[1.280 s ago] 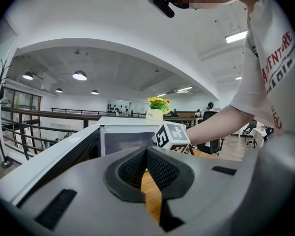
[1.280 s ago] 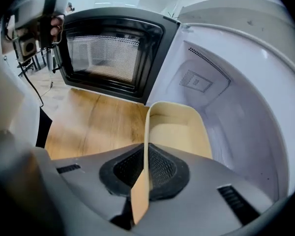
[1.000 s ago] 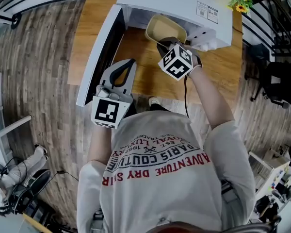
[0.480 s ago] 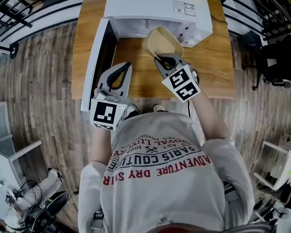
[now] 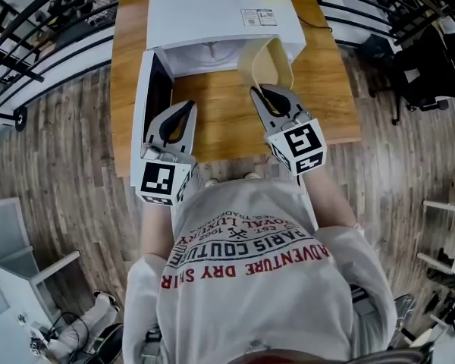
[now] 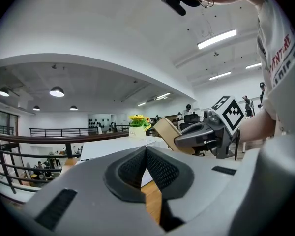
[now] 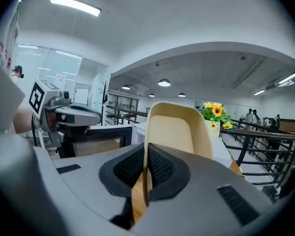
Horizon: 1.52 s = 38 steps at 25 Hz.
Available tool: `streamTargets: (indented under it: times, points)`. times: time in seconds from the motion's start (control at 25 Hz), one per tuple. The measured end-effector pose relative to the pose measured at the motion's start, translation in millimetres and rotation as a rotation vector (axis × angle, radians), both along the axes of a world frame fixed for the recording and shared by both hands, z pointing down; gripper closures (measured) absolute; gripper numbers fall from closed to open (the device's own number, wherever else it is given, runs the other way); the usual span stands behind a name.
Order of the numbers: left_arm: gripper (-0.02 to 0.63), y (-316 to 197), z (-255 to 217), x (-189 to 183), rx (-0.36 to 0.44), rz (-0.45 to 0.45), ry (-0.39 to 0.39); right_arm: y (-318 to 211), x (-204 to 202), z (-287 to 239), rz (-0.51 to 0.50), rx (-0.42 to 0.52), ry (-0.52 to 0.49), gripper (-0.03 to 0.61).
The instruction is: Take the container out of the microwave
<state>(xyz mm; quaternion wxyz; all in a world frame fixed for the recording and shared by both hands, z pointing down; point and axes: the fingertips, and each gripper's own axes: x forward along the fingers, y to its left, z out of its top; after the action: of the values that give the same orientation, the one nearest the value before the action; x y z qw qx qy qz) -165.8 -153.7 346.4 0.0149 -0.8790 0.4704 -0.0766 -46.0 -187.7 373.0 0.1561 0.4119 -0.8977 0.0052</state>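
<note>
Right tool (image 7: 146, 173): pressed together on one thin side wall of the beige plastic container (image 7: 172, 132). It has no other hold on it.
Container: stands off this tool's tip, tipped up on edge. It is outside the white microwave (image 5: 212, 14), whose open cavity lies just beyond the tip. I judge it clear of the wooden bench (image 5: 326, 67).
Left tool (image 6: 146, 168): pads pressed together on nothing. It sits well off to the right tool's left, with the open microwave door (image 5: 145, 105) just beside it.
Risk, grip: a single-wall pinch could let the container pivot or slip if I swing the wrist sharply.
Risk, tilt: any contents would spill, though I see none.
Risk, clearance: the microwave's front edge is near the far rim, so a forward drift would clip it.
</note>
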Motion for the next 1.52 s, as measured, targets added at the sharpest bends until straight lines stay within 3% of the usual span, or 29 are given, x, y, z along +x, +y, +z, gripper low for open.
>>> streamTargets:
  times: [0.2,0.64,1.52]
  points:
    - [0.6,-0.7,-10.5,-0.4,0.023,0.018,0.003,5.8,11.6,-17.3,0.072,0.065,-0.067,0.545]
    - [0.6,0.7,-20.9,-9.1,0.026,0.022,0.005,10.2,6.3,-27.6,0.13,0.123,-0.105,0.548]
    - [0.6,-22.4,-22.8,-15.0,0.038,-0.025,0.018,-19.4,1.2,-20.3,0.128,0.12,-0.118,0.548]
